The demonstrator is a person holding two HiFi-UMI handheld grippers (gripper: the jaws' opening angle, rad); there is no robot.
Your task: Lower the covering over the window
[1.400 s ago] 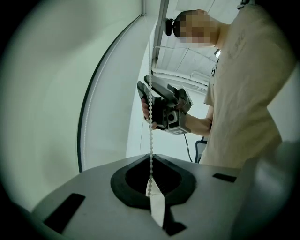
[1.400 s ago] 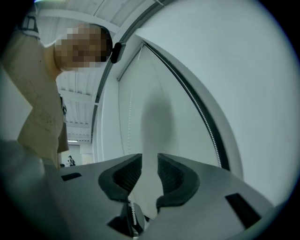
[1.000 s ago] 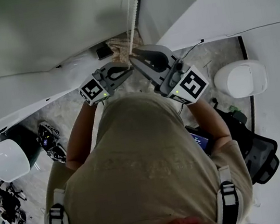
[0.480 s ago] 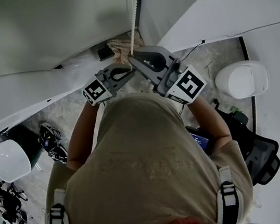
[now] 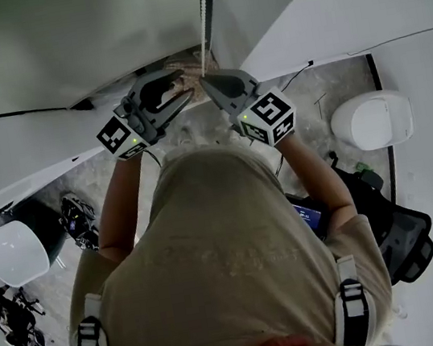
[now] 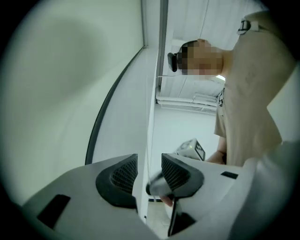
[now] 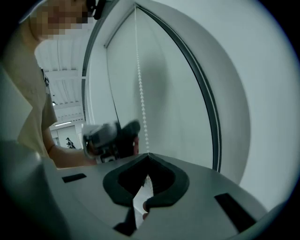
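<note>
Mid-pull, not done. Your right gripper is clamped on the bead chain. Your left gripper, level with it across the chain, has just been opening, and the chain runs loose between its pads. The covering's bottom edge shows nowhere, so I can't tell how much drop is left.

The bead chain is cut off by the upper edge of the head view, and in the left gripper view its beads are too faint to be told from the window frame. Much of the floor is hidden beneath the person's torso, and the dark clutter at lower left is too small to be identified, as is the white round object at right.
</note>
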